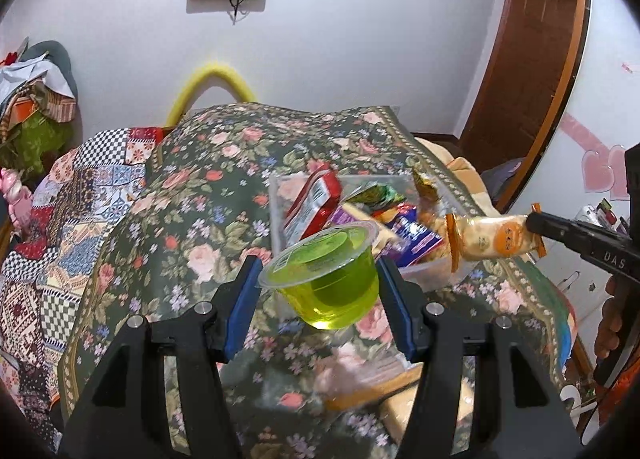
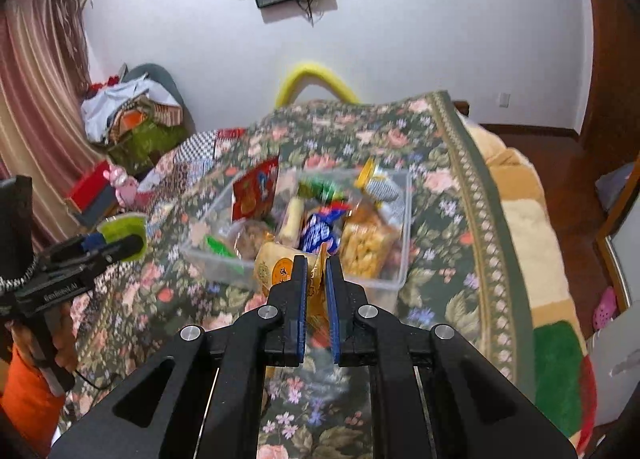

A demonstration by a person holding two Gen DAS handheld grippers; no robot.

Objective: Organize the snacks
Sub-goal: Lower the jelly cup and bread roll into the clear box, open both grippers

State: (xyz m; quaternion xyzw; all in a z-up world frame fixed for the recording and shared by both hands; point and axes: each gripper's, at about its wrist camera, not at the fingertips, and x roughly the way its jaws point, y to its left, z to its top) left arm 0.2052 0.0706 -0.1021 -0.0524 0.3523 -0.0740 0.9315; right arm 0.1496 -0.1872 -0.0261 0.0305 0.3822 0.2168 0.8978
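Snacks are being gathered into one place, and that explains how I have both tongs loaded. My left tongs (image 1: 318, 279) sit in the lower middle of the left wrist view, their blue pads pressed against the two sides of a round clear plastic cup of green jelly with a sealed film lid (image 1: 320, 275); the cup hangs clear of the flowered dark-green bedspread (image 1: 192, 187), gripped across its body, I judge, so the soft walls take the squeeze below the rim. My right tongs (image 2: 316, 263) are drawn down narrow in the lower middle of the right wrist view, pinching the crimped end of a pale yellow-and-orange wrapped pastry packet (image 2: 276, 267), which sticks out up and left of the tips. In the left view that packet (image 1: 492, 237) shows at middle right, hanging off the right tongs (image 1: 534, 223). The clear rectangular plastic bin (image 1: 276, 195), already crowded with a red pouch, blue wrappers and a bag of golden crackers, lies just above and right of the jelly cup there, and directly above the right tongs in their own view. Both items look ready to go in.
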